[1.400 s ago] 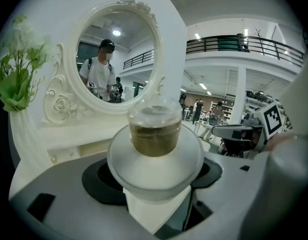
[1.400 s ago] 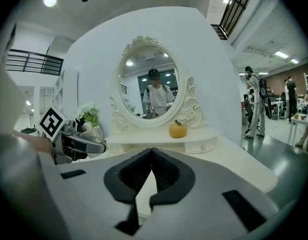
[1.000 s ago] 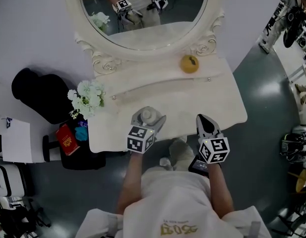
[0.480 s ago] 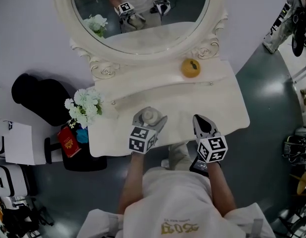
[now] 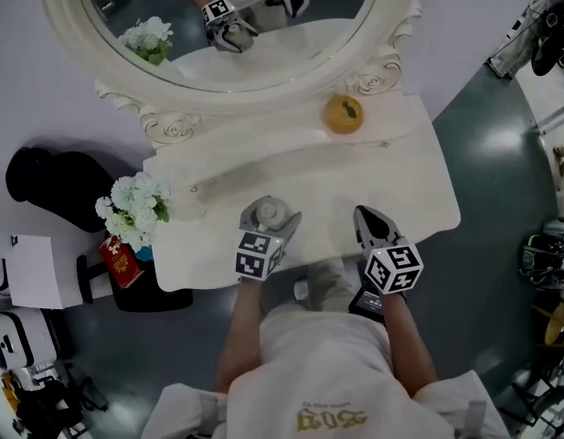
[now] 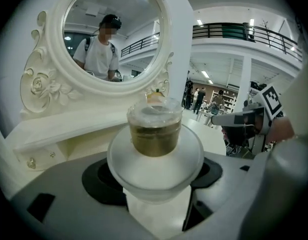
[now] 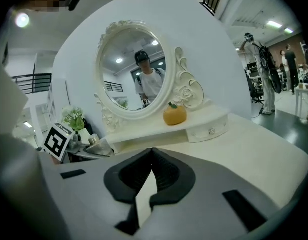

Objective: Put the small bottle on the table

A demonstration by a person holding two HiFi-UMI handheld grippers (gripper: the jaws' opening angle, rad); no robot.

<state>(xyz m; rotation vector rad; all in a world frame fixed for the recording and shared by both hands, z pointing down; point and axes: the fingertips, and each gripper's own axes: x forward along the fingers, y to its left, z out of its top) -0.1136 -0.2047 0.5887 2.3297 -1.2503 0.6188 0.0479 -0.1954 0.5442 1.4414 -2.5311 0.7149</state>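
The small bottle is frosted white with a gold neck and a clear cap. It stands upright over the front part of the white dressing table. My left gripper is shut on it, jaws wide around its round body. From these views I cannot tell whether its base touches the tabletop. My right gripper hovers at the table's front edge to the right, shut, with its tips together and nothing between them.
An oval mirror in a carved white frame rises at the back of the table. An orange pumpkin-shaped ornament sits on the raised shelf. White flowers, a red box and a black bag are to the left.
The head view has swung, so the table sits further left in the picture. Both grippers stay where they were over the table's front, and the bottle remains in the left jaws.
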